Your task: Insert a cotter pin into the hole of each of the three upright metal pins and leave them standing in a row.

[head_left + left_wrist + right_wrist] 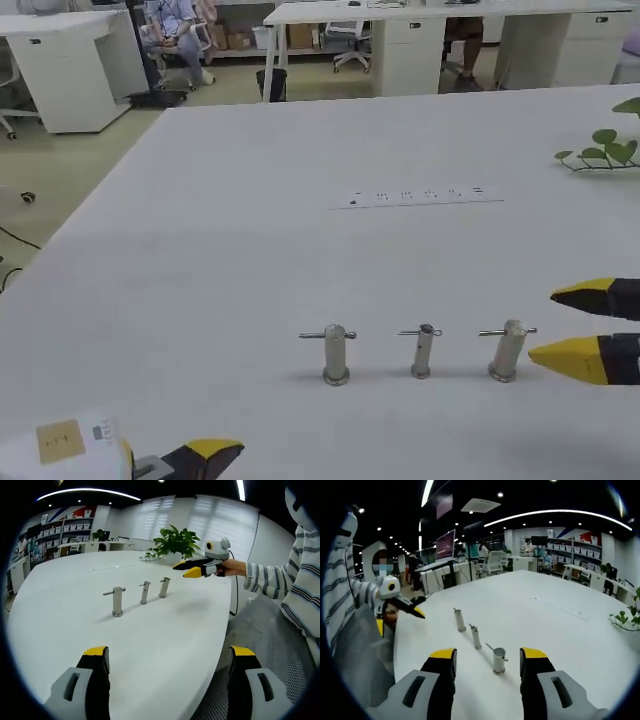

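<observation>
From where I sit the job looks done, so my worry is undoing it. The three metal pins stand in a row on the white worktop, well in from its edges: left pin, middle pin, right pin. Each is apart from its neighbour, and each has a cotter pin crosswise through its top. The one in the right pin pokes out on both sides, one end toward my right tongs.

That is where it could go wrong. The lower jaw's yellow tip sits just beside the right pin, not touching as far as I can tell. A small drift toward the row could tip that pin, since it is tall and slim on a small flared foot. It could also snag the cotter pin's end and drag it out of the hole. The right pin reads as slightly leaned in the head view, though that may be the lens. I judge the safe move is straight back, away from the row, with no sweep along it.

The right tongs are open at a moderate gap and hold nothing. In the right gripper view the nearest pin stands ahead of the jaws, framed between them, not clamped. The left tongs are spread wide and empty at the worktop's near edge, well apart from the pins.
</observation>
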The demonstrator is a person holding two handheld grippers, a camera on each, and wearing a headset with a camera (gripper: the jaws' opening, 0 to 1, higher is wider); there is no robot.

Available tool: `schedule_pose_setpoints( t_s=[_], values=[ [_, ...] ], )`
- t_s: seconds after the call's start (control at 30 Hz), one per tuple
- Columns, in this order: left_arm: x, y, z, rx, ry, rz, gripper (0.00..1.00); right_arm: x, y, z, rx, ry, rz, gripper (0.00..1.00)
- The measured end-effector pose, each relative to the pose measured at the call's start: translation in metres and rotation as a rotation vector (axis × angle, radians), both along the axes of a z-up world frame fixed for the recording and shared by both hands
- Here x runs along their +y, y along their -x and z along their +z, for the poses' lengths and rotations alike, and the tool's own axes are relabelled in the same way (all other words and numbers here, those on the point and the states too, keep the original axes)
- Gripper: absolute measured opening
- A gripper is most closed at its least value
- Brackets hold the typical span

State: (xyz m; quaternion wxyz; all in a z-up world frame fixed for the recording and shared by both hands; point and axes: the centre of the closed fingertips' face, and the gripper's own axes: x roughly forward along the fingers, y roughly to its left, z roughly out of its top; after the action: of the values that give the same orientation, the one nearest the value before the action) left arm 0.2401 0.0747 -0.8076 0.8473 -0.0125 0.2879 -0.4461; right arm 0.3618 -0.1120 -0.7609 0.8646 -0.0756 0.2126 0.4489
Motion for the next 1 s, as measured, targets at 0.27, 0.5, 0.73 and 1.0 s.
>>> schedule_pose_setpoints(
  t_s=[0.27, 0.5, 0.73, 1.0],
  values=[
    [0.005, -0.002, 0.003, -0.002, 0.005, 0.009, 0.99, -0.004, 0.019, 0.013, 0.006, -0.061, -0.052, 0.58],
    [0.005, 0.000, 0.006, 0.003, 0.024, 0.029, 0.99, -0.002, 0.040, 0.011, 0.039, -0.073, -0.072, 0.64],
    [0.007, 0.004, 0.008, 0.010, 0.038, 0.048, 0.99, -0.007, 0.057, 0.011, 0.069, -0.096, -0.117, 0.71],
    [0.013, 0.007, 0.016, 0.006, 0.049, 0.075, 0.99, -0.005, 0.075, 0.009, 0.108, -0.102, -0.144, 0.79]
  ],
)
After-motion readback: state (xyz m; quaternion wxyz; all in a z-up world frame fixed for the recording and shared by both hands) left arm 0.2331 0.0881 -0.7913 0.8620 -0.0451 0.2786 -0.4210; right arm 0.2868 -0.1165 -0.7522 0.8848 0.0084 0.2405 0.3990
